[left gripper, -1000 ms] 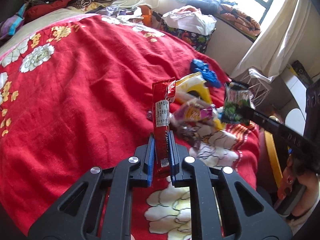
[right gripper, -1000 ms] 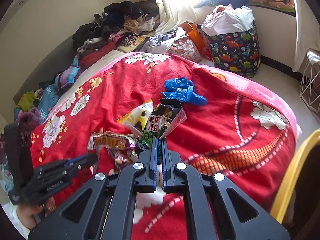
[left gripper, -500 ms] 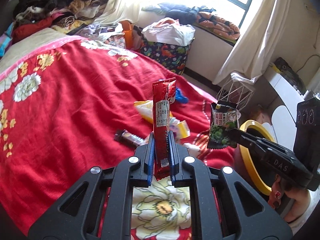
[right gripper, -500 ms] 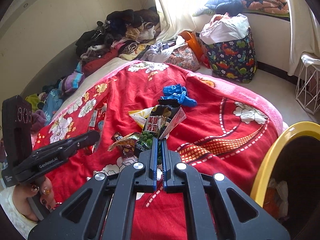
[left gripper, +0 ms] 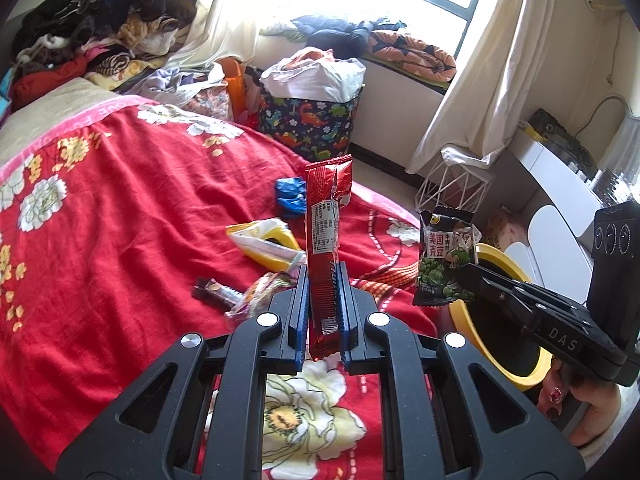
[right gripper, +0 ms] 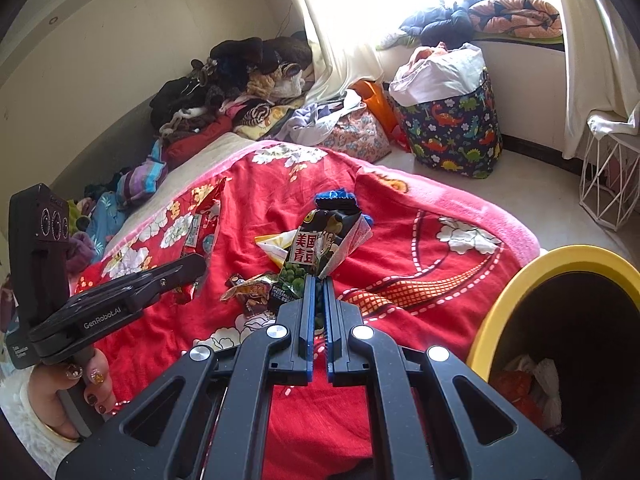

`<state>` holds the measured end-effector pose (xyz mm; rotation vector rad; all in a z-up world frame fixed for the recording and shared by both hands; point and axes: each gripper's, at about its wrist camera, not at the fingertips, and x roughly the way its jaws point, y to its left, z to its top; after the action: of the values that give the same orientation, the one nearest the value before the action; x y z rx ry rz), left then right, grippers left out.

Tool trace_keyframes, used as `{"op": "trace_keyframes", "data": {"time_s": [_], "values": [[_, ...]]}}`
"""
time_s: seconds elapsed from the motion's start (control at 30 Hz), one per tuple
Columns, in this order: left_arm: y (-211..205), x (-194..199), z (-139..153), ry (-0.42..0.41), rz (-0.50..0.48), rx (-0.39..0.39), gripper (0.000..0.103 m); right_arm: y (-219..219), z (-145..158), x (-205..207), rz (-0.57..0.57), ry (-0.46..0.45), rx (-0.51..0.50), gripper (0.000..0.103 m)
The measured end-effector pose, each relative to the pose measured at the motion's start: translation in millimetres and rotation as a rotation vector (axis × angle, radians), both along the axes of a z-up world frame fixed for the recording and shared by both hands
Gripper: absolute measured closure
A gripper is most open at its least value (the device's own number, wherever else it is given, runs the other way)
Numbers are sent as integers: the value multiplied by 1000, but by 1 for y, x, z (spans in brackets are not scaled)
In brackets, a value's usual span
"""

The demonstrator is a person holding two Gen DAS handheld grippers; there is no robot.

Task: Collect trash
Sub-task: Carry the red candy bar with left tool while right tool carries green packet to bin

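Observation:
My left gripper [left gripper: 322,276] is shut on a long red snack wrapper [left gripper: 326,240], which stands upright above the red floral blanket [left gripper: 120,208]. To its right, my right gripper [left gripper: 466,276] is shut on a green pea snack packet [left gripper: 444,264], held over the edge of the bed beside the yellow-rimmed bin [left gripper: 496,258]. In the right wrist view the right gripper [right gripper: 318,280] pinches the pea packet [right gripper: 320,248]; the bin [right gripper: 520,280] is at the lower right with some trash inside. The left gripper [right gripper: 200,264] and its red wrapper [right gripper: 206,216] show at the left.
On the blanket lie a yellow wrapper [left gripper: 268,244], a crumpled blue item [left gripper: 290,196], a small dark candy wrapper [left gripper: 216,290] and a purple-yellow wrapper [left gripper: 260,296]. A dinosaur-print basket [left gripper: 312,124], a white wire stand [left gripper: 452,188] and a clothes pile [left gripper: 100,40] surround the bed.
Both grippers have lifted away from the blanket with their wrappers and shifted toward the bed's edge. The yellow-rimmed bin has come into view and grown larger.

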<state>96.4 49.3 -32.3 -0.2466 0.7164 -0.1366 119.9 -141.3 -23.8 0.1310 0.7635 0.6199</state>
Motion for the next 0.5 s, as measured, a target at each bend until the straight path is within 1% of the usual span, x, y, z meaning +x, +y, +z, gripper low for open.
{"op": "trace_keyframes", "data": {"time_s": [0.5], "values": [[-35, -4, 13, -39, -77, 14, 95, -36, 14, -12, -71, -29, 20, 99]]}}
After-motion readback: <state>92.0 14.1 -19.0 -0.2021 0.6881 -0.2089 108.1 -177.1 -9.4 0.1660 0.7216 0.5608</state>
